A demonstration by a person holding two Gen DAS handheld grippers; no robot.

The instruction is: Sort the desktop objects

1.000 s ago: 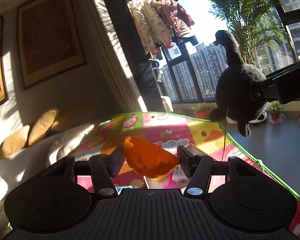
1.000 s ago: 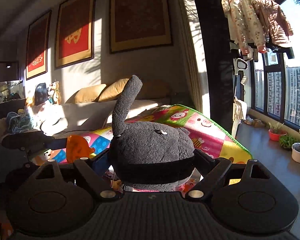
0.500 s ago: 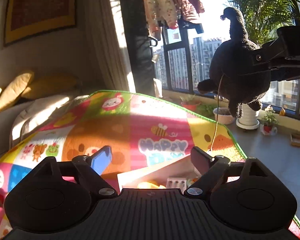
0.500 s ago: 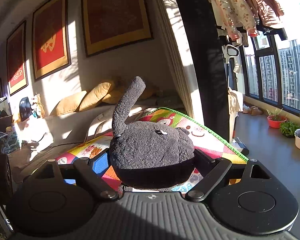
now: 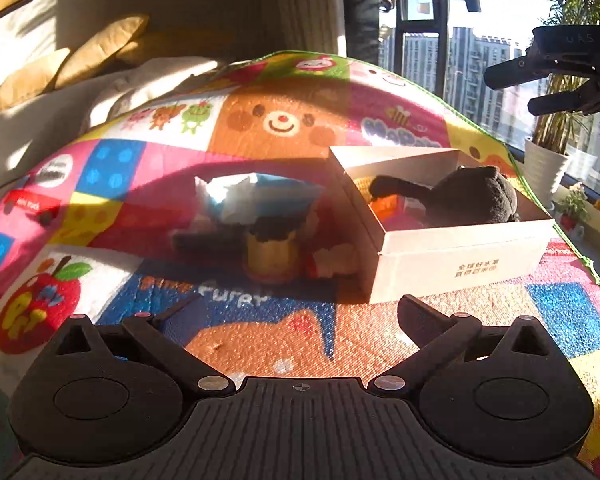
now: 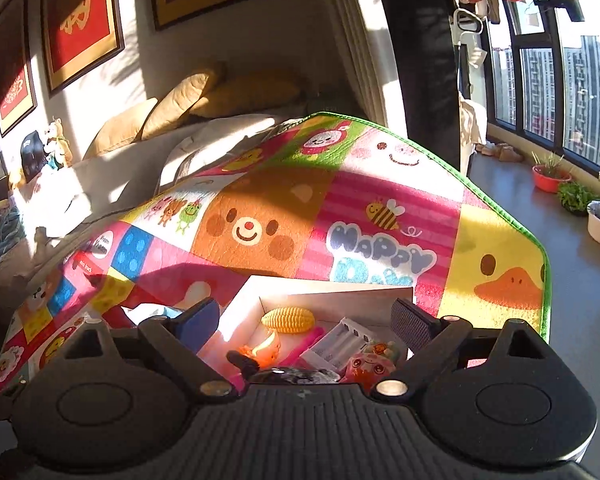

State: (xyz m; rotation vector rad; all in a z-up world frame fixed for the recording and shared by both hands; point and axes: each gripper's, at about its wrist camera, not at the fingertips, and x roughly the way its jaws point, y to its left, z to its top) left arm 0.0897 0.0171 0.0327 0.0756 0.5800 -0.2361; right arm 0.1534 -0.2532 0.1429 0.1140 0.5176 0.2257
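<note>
White box [image 5: 460, 268]: open-topped, standing on the play mat [image 5: 284, 120], right of centre. Contents: black plush toy [image 5: 472, 196] lying along the near-right side; orange toy [image 6: 260, 346]; yellow ribbed piece [image 6: 288, 319] at the far wall; white battery holder [image 6: 340, 342]; small pink figure [image 6: 370, 362].

Unsorted cluster just left of the box, partly in shadow: blue-and-white packet [image 5: 252, 196], yellow jar with dark top [image 5: 270, 254], further small pieces blurred beyond naming.

Left gripper [image 5: 300, 320]: fingers spread wide, holding nothing, low over the mat near the cluster.

Right gripper [image 6: 304, 316]: fingers parted, empty, poised above the box.

Hazards, as judgement:
- Jar stands close against the box wall; a wide approach may knock it over or shove the box.
- Shadow and blur over the cluster may cause a mis-aimed grasp.
- Plush fills much of the box; later items may perch on it and roll out.
</note>
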